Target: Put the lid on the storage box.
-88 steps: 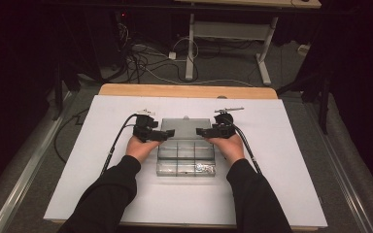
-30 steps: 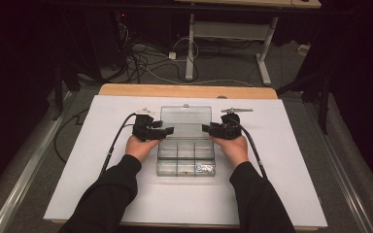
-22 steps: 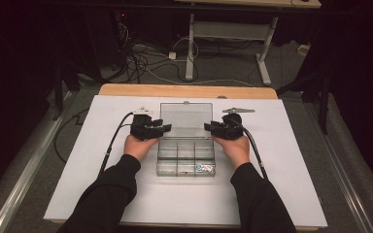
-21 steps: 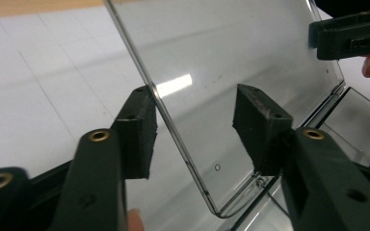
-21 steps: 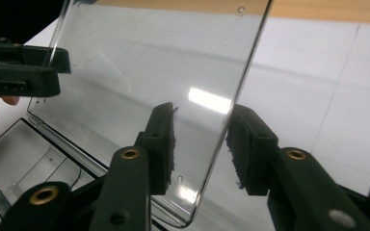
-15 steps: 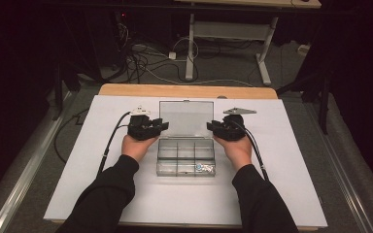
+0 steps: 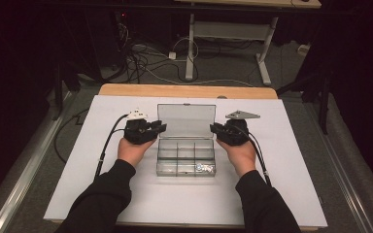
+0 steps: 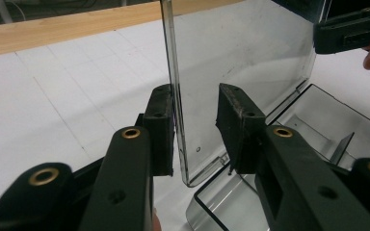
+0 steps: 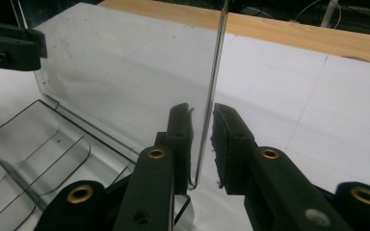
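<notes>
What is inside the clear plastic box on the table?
The box has dividers, and small shiny pieces lie in its front right compartment. The other compartments look empty. Too small to tell what the pieces are.

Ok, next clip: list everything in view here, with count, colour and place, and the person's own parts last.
Compartment box: one, clear plastic, middle of the white table, open.
Box lid: one, clear, standing upright at the box's far edge, each side edge between a pair of tongs.
Small parts: a few, pale, in the near right compartment; too small to tell what they are.
Table: one, white top with a wooden strip along the far edge.
Desk frame: one, pale, on the floor beyond the table, with cables beside it.
Left tongs: one, black, at the lid's left edge; a gap shows beside the lid.
Right tongs: one, black, at the lid's right edge, jaws just been closing.
Sleeves: two, black, coming in from the bottom.
</notes>
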{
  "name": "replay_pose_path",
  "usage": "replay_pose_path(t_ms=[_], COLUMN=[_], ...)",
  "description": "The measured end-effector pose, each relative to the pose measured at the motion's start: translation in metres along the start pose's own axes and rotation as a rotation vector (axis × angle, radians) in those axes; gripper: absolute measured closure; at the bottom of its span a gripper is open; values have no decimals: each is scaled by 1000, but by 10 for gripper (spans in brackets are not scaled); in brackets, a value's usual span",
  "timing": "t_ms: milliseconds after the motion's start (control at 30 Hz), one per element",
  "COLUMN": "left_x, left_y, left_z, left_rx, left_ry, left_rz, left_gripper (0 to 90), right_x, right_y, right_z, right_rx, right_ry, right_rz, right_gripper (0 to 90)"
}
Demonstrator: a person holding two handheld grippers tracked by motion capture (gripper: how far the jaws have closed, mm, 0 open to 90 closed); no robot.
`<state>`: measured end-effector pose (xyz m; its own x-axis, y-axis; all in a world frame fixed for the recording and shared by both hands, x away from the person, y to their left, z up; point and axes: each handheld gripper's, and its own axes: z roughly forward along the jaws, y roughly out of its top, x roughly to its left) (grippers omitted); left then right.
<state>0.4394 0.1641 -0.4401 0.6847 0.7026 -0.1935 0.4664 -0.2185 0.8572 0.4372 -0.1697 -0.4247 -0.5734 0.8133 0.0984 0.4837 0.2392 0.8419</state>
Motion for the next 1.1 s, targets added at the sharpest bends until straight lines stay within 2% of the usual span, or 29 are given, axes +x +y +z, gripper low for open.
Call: replay_pose_path(t_ms=[233,433,800,933,1100], left_x=[-6,-10,-16,-18,-19], left_y=[-3,-5,-10,-11,-15], left_z=[-5,-9,-14,-17,-21], left_rx=[-6,-10,-13,-10,-8], left_ry=[1,8,19,31,27], left_rz=[17,35,53,65,63], left_gripper=[666,677,675,673,680], right_x=[4,11,23,26,30], right_y=[-10,-14,-14,-14,-15], right_z=[-19,-29,-39,-42,-45], right_rx=[-16,-46,-88,-92,-100], right_ry=[-3,24,44,50,59], right_rz=[-12,-32,-58,-63,-69], right_gripper=[814,900,900,900,900])
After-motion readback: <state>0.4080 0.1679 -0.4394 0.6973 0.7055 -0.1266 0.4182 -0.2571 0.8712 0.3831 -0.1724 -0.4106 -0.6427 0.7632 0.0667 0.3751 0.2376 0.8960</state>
